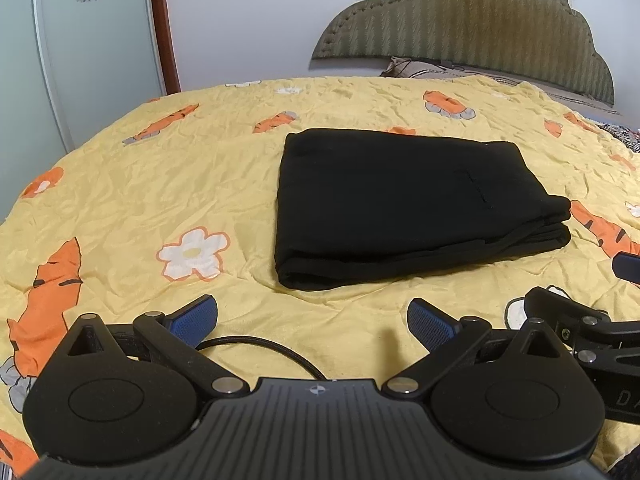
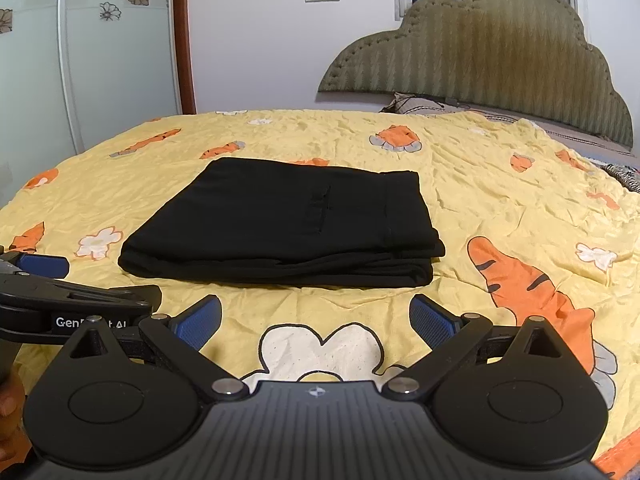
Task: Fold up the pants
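The black pants point(image 1: 400, 208) lie folded into a flat, layered rectangle on the yellow bedspread point(image 1: 160, 184); they also show in the right wrist view point(image 2: 280, 224). My left gripper point(image 1: 312, 322) is open and empty, held just in front of the pants' near edge, apart from them. My right gripper point(image 2: 316, 320) is open and empty, also just short of the near edge. The right gripper's body shows at the right edge of the left wrist view point(image 1: 576, 320), and the left gripper's body shows at the left of the right wrist view point(image 2: 60, 304).
The bedspread point(image 2: 480, 208) has orange tiger and white flower prints and many wrinkles. A padded green headboard point(image 1: 472, 20) and pillows point(image 1: 424, 68) stand at the back right. A wardrobe with frosted floral doors point(image 2: 100, 60) stands at the left. A black cable point(image 1: 272, 350) lies under the left gripper.
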Tool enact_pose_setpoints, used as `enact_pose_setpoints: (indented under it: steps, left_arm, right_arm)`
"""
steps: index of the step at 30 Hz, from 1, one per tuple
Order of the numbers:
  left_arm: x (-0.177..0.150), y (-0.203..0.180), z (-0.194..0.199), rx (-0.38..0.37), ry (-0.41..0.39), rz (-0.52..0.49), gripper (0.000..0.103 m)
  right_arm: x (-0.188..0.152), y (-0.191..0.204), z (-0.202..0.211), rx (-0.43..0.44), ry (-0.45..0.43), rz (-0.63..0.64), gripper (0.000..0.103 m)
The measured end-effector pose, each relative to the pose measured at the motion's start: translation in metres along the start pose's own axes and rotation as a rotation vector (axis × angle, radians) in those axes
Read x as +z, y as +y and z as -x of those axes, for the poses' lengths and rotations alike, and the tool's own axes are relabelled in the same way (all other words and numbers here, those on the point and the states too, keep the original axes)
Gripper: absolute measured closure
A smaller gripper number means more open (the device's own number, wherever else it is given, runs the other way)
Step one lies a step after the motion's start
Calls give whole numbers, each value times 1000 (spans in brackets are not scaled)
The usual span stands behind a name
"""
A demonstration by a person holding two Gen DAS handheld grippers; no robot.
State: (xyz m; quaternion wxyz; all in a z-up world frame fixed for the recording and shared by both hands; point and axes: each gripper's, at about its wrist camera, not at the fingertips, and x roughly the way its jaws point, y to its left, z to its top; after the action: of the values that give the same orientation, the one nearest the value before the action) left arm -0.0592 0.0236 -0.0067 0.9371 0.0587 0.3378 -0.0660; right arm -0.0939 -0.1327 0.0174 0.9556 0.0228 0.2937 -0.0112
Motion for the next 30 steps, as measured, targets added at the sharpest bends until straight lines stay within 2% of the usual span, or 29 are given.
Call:
enact_pose_setpoints:
  steps: [30]
  left_arm:
    - [0,-2,7,4,-8,-3,1]
  right_arm:
    - [0,-4,12,26,-27,-9,2]
